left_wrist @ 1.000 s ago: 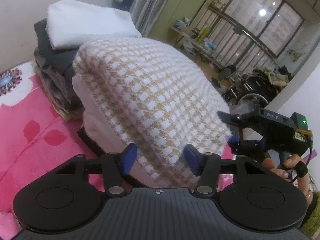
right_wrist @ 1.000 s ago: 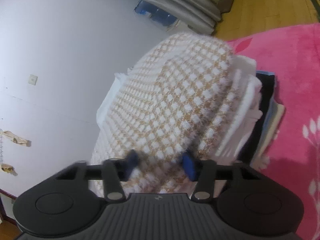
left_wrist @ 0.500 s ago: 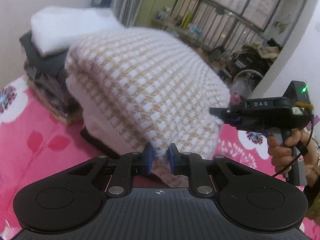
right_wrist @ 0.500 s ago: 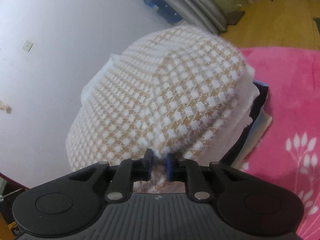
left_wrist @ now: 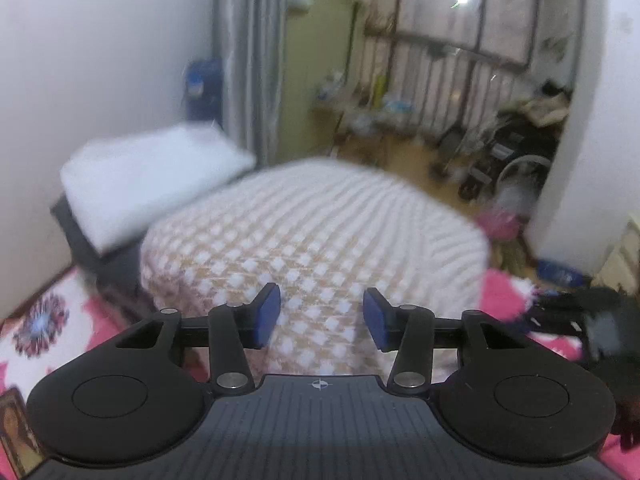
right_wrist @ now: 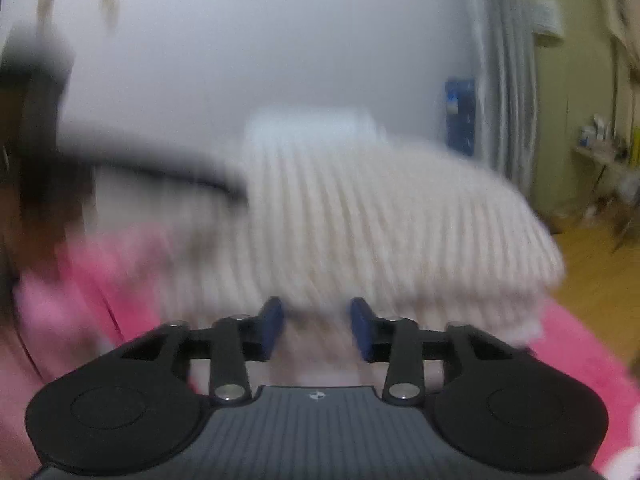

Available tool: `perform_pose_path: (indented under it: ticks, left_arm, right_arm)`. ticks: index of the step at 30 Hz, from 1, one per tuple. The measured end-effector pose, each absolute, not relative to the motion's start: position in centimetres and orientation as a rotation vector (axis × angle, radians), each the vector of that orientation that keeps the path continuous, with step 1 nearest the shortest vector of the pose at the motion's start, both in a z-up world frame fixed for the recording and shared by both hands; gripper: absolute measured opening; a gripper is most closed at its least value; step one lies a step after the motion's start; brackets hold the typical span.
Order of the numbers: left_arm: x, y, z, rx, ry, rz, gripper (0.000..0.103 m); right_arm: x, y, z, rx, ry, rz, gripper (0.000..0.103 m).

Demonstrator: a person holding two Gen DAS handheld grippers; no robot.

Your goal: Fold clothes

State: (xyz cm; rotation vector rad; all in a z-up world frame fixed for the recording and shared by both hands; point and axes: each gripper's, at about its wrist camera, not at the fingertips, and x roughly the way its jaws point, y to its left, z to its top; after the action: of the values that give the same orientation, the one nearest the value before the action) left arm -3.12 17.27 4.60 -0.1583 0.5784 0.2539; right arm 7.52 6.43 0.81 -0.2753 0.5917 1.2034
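Now that both pairs of blue pads have just been opening, nothing lies between them: the left gripper (left_wrist: 322, 314) stands released just short of the near edge of the folded tan-and-white checked knit garment (left_wrist: 316, 232), and the right gripper (right_wrist: 318, 328) is likewise released at its own edge of the same garment (right_wrist: 384, 224), where half a second ago each pinched that edge. The garment now rests flat and squared on a pile of folded clothes on the pink floral bed cover (left_wrist: 104, 312). I judge this piece folded and delivered, so the next step is probably to fetch another item. Beyond it, a white folded towel (left_wrist: 148, 176) lies on a dark grey stack (left_wrist: 80, 236) against the wall. The right view is heavily blurred, so the stack's lower layers are hard to tell.
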Motion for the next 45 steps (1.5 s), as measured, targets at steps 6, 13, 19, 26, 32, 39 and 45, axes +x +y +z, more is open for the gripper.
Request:
perform_pose_path:
  ticks: [6,13,19,26,32,39,45]
  left_arm:
    - [-3.2,16.1,4.1,-0.098,0.543,0.269,0.051]
    - [-3.2,15.4,4.1,-0.049,0.547,0.288,0.053]
    - [-2.8,15.0,4.1,0.022,0.552,0.242,0.056]
    - [-5.2,16.6,5.8,-0.09,0.47,0.218,0.057]
    - [-2.0,24.5,7.9,-0.241,0.425,0.261,0.057]
    - [1.2,33.1,2.9,-0.559,0.558,0.285,0.059]
    - [1.3,34.7,2.9,-0.675,0.54,0.268,0.058]
  right_arm:
    - [12.0,1.6,2.8,-0.098,0.601,1.067,0.039]
    - [18.3,4.5,2.8,0.055,0.588,1.119,0.038]
    - [23.0,1.9,-1.7,0.161,0.727,0.855,0.038]
    - [17.8,4.0,5.2,0.144,0.54,1.024,0.038]
    - [11.5,9.8,6.9,0.058,0.452,1.227,0.038]
    - [9.1,15.7,1.3,-0.256,0.525,1.162,0.038]
    - [6.9,14.7,6.3,-0.25,0.4,1.208,0.038]
